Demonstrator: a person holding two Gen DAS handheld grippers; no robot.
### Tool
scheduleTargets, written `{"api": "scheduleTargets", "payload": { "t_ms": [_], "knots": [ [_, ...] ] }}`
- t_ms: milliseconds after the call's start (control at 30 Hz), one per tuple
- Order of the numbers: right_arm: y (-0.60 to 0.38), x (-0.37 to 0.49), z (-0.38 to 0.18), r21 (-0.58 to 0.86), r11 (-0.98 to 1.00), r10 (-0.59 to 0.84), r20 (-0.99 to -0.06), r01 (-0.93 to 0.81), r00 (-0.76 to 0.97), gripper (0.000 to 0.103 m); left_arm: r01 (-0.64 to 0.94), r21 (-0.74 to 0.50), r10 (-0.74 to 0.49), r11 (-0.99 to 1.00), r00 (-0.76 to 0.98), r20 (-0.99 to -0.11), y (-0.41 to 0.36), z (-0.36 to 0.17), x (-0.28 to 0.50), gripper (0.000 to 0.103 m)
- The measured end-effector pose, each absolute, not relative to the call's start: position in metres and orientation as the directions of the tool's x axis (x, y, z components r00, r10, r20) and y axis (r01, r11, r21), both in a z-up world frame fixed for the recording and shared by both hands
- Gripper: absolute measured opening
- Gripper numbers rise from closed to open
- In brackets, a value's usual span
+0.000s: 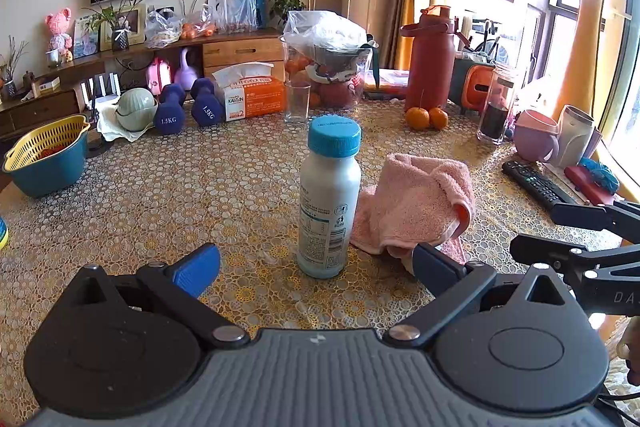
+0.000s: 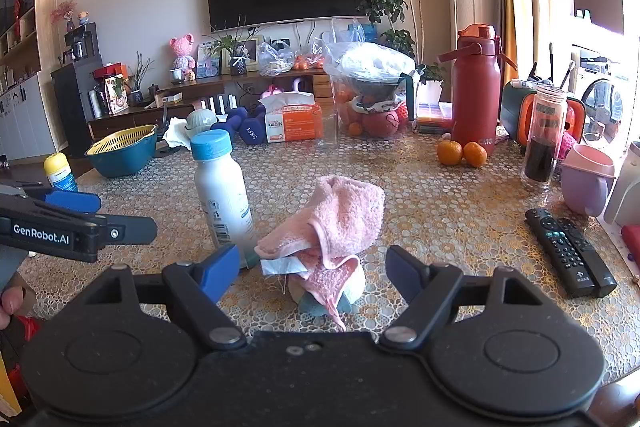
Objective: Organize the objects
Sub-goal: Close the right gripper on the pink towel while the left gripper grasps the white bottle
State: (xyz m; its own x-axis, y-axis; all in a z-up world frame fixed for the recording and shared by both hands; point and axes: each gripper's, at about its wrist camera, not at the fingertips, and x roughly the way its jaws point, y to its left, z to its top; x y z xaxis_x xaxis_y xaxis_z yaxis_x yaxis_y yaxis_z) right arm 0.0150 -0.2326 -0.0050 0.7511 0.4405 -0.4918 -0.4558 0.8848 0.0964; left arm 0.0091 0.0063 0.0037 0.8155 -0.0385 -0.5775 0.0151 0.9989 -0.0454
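A white bottle with a blue cap [image 1: 330, 199] stands upright on the patterned table, just ahead of my left gripper [image 1: 316, 265], whose jaws stand wide open and empty. To the bottle's right lies a crumpled pink towel [image 1: 420, 205]. In the right wrist view the same towel [image 2: 332, 227] lies directly before my right gripper [image 2: 312, 273], open and touching nothing, with the bottle [image 2: 222, 195] to its left. The left gripper's fingers [image 2: 72, 201] reach in from the left edge there, and the right gripper's fingers [image 1: 580, 217] show at the right edge of the left view.
Two black remotes [image 2: 568, 255] lie at the right. Oranges [image 2: 462, 153], a red flask [image 2: 476, 87], a clear tumbler [image 2: 544, 135] and a pink-purple cup [image 2: 586, 179] stand behind. A blue basin with yellow strainer [image 1: 44, 159], dumbbells [image 1: 188, 109], a tissue box [image 1: 250, 93] and a glass [image 1: 297, 103] line the far side.
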Motion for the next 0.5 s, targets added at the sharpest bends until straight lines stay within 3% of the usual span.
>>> {"api": "scheduleTargets", "payload": {
  "t_ms": [300,500],
  "knots": [
    [-0.226,0.027,-0.010,0.085,0.876,0.447,-0.516,-0.475,0.731,0.080,0.049,-0.063,-0.076,0.997,0.808,-0.584,0.010,0.009,0.023,0.103],
    [-0.218,0.035,-0.016,0.074,0.862,0.459,-0.530,-0.501,0.713,0.080,0.080,-0.004,-0.069,0.997,0.829,-0.555,0.008,0.017,0.031,0.103]
  ]
}}
